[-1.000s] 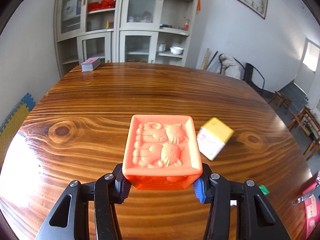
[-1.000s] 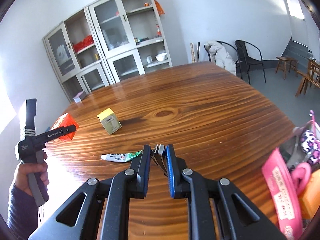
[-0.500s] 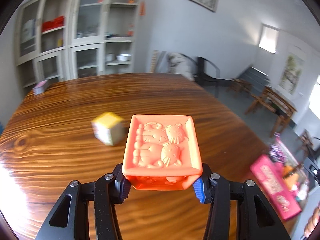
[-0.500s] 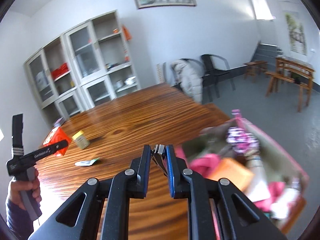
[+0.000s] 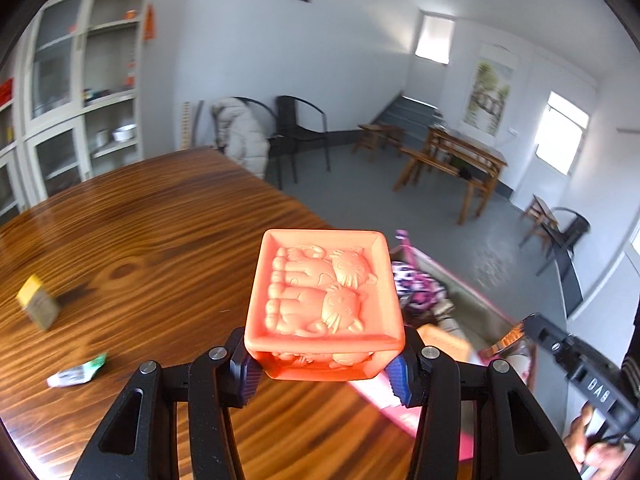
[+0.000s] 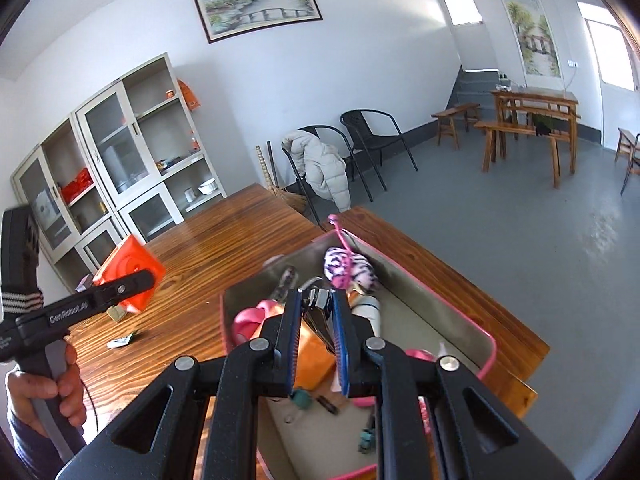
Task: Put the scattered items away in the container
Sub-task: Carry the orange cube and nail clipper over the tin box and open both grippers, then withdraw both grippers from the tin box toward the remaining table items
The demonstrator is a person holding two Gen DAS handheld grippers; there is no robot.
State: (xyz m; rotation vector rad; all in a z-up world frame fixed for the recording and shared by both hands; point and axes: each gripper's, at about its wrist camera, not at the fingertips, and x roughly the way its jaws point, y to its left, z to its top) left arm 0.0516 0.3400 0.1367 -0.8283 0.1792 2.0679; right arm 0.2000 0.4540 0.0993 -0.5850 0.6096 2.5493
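Meanwhile the left gripper point(image 5: 324, 368) clamps its jaws on the orange block point(image 5: 324, 300) above the desk point(image 5: 160, 248); the right gripper point(image 6: 316, 320), jaws closed on a metal clip point(image 6: 318, 300), hangs over the pink container point(image 6: 490, 344) at the desk's right edge.
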